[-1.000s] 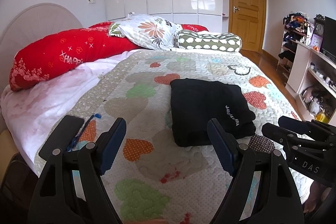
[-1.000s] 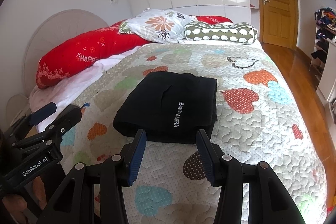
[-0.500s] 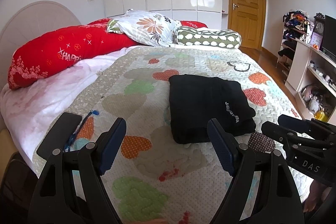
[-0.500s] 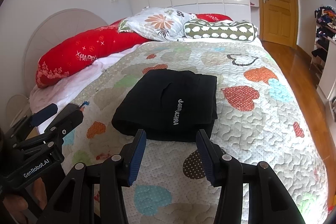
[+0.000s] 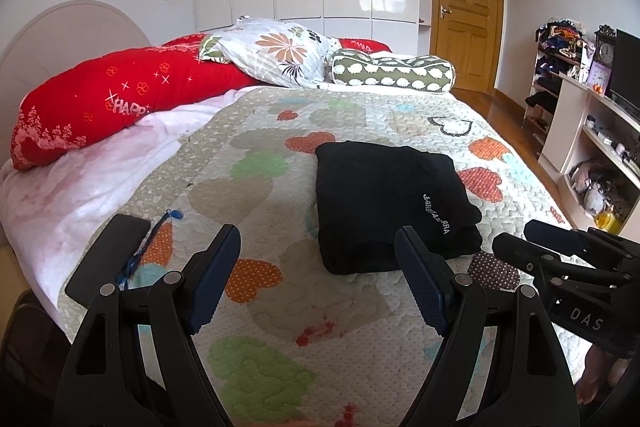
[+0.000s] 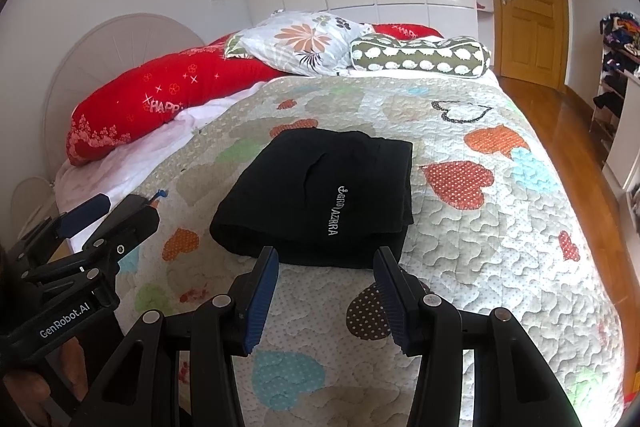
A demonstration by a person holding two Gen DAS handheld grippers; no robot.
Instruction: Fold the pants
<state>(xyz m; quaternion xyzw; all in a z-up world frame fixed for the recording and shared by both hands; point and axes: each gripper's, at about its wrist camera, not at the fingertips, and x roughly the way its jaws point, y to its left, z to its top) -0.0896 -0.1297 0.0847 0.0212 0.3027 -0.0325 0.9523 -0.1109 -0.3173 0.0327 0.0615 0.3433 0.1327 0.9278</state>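
Observation:
The black pants [image 5: 384,203] lie folded in a compact rectangle on the heart-patterned quilt [image 5: 260,179], white lettering on top. They also show in the right wrist view [image 6: 320,199]. My left gripper [image 5: 318,279] is open and empty, above the quilt, short of the pants and to their left. My right gripper [image 6: 326,291] is open and empty, just short of the pants' near edge. Each gripper shows in the other's view: the right one [image 5: 560,255], the left one [image 6: 100,223].
A red bolster [image 5: 120,99], a floral pillow [image 5: 280,55] and a green dotted bolster [image 5: 392,73] lie at the head of the bed. A dark phone [image 5: 108,259] with a blue cord lies near the left edge. Shelves [image 5: 592,147] and a wooden door [image 5: 464,11] stand to the right.
Both grippers have drawn back slightly and tilted; the view has shifted a little. The pants have not moved and both grippers stay open.

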